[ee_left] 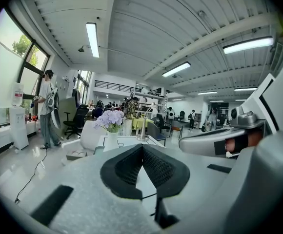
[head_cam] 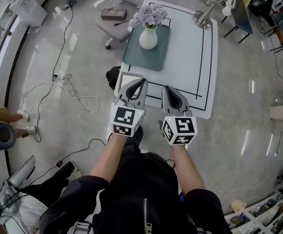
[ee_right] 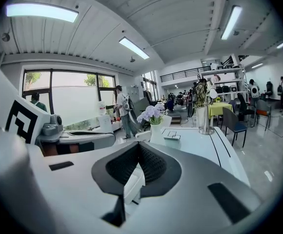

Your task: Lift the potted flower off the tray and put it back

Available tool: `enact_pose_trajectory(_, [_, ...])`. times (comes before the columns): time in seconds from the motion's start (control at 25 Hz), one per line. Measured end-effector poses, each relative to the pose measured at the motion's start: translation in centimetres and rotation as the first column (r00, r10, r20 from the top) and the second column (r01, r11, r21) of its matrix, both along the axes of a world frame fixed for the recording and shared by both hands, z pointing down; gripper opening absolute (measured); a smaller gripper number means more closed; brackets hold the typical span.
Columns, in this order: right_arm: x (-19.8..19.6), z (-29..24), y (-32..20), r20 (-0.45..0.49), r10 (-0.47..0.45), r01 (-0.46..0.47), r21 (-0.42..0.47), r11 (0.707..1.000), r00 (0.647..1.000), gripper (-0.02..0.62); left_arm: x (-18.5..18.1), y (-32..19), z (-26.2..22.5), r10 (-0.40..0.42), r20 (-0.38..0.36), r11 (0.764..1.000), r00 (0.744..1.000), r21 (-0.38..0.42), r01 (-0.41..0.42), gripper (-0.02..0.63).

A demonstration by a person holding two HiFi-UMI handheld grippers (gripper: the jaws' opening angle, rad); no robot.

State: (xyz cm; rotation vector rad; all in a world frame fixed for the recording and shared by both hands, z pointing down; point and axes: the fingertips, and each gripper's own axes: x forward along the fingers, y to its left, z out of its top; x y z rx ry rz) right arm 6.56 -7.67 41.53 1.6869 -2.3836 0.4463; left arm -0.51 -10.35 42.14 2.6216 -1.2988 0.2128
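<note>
The potted flower, a white vase (head_cam: 148, 38) with pale purple blooms (head_cam: 150, 15), stands upright at the far end of the teal tray (head_cam: 153, 60) on the white table (head_cam: 190, 67). Both grippers hover side by side over the table's near edge, well short of the tray. My left gripper (head_cam: 132, 82) and right gripper (head_cam: 172, 89) point toward the flower, jaws together with nothing between them. The flower shows far ahead in the left gripper view (ee_left: 110, 118) beyond the left gripper (ee_left: 142, 147). In the right gripper view the flower (ee_right: 151, 114) stands beyond the right gripper (ee_right: 138, 145).
A silver desk lamp (head_cam: 205, 16) stands at the table's far right corner. A grey office chair (head_cam: 117, 13) sits left of the table's far end. Cables (head_cam: 70, 89) trail over the floor to the left. A person (ee_left: 47, 106) stands by the window.
</note>
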Motion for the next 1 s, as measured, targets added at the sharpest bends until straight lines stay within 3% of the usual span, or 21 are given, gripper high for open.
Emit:
enact_pose_trajectory(0.32, [-0.6, 0.7, -6.2, -0.017, 0.011, -0.011, -0.003, 1.000, 1.000, 0.007, -0.6, -6.6, 0.7, 0.018, -0.010, 1.000, 1.000, -0.004, -0.018, 0.005])
enact_pose_trajectory(0.72, [-0.7, 0.9, -10.0, -0.012, 0.000, -0.001, -0.005, 1.000, 1.000, 0.006, -0.5, -9.8, 1.3, 0.016, -0.007, 1.000, 1.000, -0.020, -0.016, 0.005])
enact_pose_trajectory(1.0, [0.2, 1.4, -13.3, 0.004, -0.047, 0.047, -0.015, 0.999, 0.999, 0.006, 0.6, -12.6, 1.7, -0.028, 0.005, 0.999, 1.000, -0.036, 0.028, 0.005])
